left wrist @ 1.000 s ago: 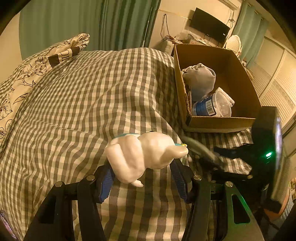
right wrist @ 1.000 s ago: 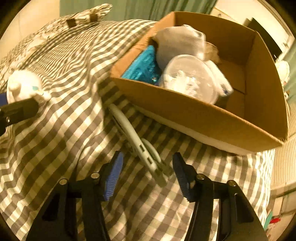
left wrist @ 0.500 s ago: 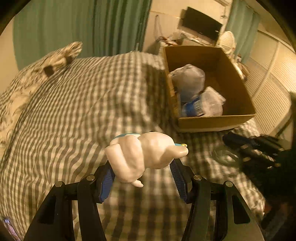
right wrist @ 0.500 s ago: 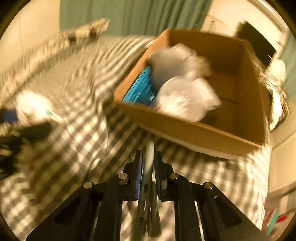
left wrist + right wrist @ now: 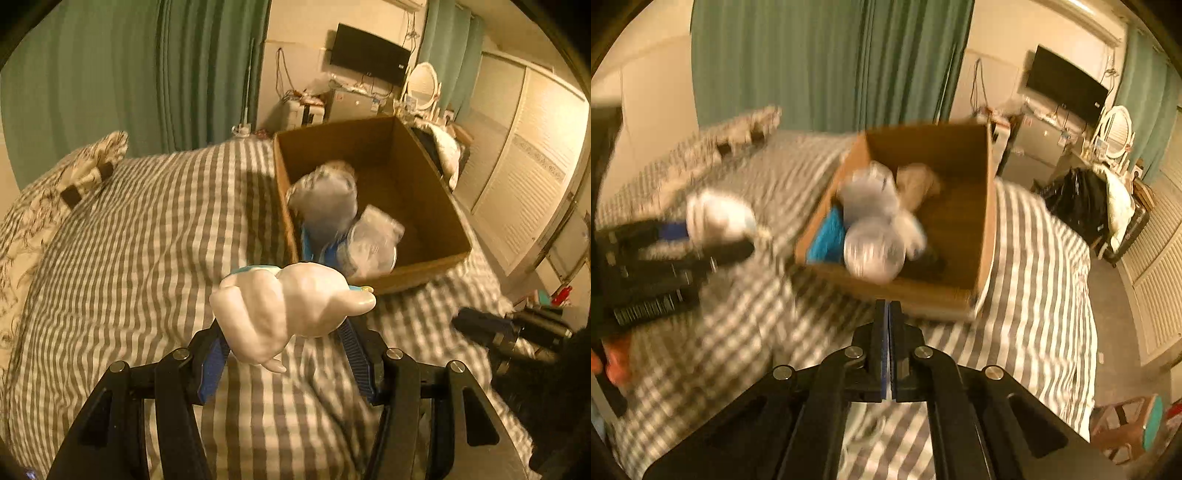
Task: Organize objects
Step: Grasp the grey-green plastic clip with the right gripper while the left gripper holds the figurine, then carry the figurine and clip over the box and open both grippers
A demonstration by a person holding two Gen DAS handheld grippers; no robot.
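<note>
My left gripper (image 5: pixel 284 347) is clamped on a glossy white moulded toy figure with small teal accents (image 5: pixel 291 306). The blue pads press its lower flanks and the bulk of it sits above and ahead of the jaws. It hangs in the air over the grey-and-white checked bedspread (image 5: pixel 147 240), short of the open brown cardboard box (image 5: pixel 417 277) that stands on the bed just beyond it. The toy's sheen suggests smooth vinyl or hard plastic, so I judge it light and fairly stiff but slippery. Its rounded lobes give the pads little flat surface, and with so much of it above the grip it could pivot or squirt out if I tilt sharply. The thick middle, where I have it, looks like the best hold; the thin protruding nubs would not be. The box already holds a bundled grey cloth (image 5: pixel 325 206), a clear round plastic tub (image 5: pixel 373 247) and something bright blue (image 5: pixel 827 236) crowded at the near-left end, while the far floor lies bare, so that seems the place for it. My right gripper (image 5: pixel 888 325) has its jaws pressed fully together, aimed at the box's near wall. I cannot tell whether anything thin is pinched between them.
</note>
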